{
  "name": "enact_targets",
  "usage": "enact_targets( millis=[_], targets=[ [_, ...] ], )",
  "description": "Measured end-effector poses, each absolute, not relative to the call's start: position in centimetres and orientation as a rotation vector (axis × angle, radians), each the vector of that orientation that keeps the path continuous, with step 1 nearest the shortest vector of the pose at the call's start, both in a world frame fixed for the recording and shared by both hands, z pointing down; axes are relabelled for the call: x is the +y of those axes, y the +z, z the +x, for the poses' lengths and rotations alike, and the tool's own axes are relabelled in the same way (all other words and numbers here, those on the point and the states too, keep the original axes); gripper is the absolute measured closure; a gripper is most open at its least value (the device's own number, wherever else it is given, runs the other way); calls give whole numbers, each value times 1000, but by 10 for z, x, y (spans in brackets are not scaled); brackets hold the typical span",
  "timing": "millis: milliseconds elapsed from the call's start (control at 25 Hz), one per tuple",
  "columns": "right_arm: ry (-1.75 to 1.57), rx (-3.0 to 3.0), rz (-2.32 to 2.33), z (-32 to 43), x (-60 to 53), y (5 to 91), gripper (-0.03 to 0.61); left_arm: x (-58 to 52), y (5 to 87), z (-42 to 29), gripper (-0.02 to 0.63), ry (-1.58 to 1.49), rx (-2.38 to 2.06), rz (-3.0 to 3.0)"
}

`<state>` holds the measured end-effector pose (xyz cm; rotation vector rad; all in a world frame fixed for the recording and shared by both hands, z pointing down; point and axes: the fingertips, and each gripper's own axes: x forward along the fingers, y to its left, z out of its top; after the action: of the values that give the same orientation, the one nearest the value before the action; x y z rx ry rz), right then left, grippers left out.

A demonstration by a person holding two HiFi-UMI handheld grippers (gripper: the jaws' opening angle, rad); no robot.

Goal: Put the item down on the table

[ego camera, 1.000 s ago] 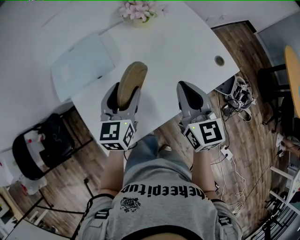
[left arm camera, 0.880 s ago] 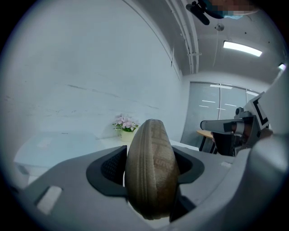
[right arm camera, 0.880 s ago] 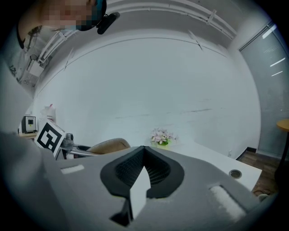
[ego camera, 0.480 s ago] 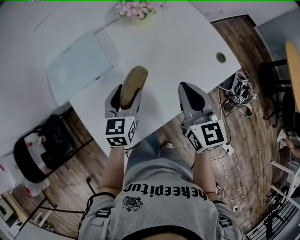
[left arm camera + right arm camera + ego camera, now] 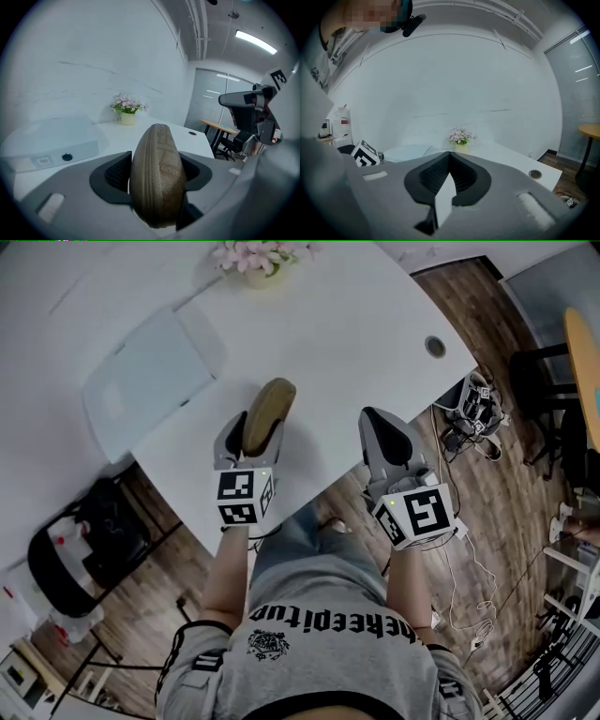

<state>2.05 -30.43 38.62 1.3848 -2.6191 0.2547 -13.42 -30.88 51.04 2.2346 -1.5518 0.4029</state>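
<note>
A tan, oval zippered case (image 5: 268, 407) stands on edge between the jaws of my left gripper (image 5: 251, 427), which is shut on it just above the near part of the white table (image 5: 356, 324). In the left gripper view the case (image 5: 157, 180) fills the gap between the dark pads (image 5: 117, 174). I cannot tell whether the case touches the tabletop. My right gripper (image 5: 379, 425) hovers at the table's near edge, to the right of the left one. Its jaws are shut with nothing in them, as the right gripper view (image 5: 449, 158) shows.
A flat white box (image 5: 141, 381) lies on the table's left part, and a pot of pink flowers (image 5: 246, 261) stands at the far side. A round cable hole (image 5: 435, 346) sits near the right corner. A black chair (image 5: 84, 549) and cables (image 5: 469, 418) are on the wooden floor.
My left gripper has sunk toward the table with the case, drawing slightly nearer to the near edge. The right gripper has hardly moved.
</note>
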Motion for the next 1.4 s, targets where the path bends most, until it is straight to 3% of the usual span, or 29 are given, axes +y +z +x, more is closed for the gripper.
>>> enact_targets(
  millis=[1400],
  targets=[
    [284,-2529,1464,43,-298,396,577,-317,562,-121,317,646,-1483,2243]
  ],
)
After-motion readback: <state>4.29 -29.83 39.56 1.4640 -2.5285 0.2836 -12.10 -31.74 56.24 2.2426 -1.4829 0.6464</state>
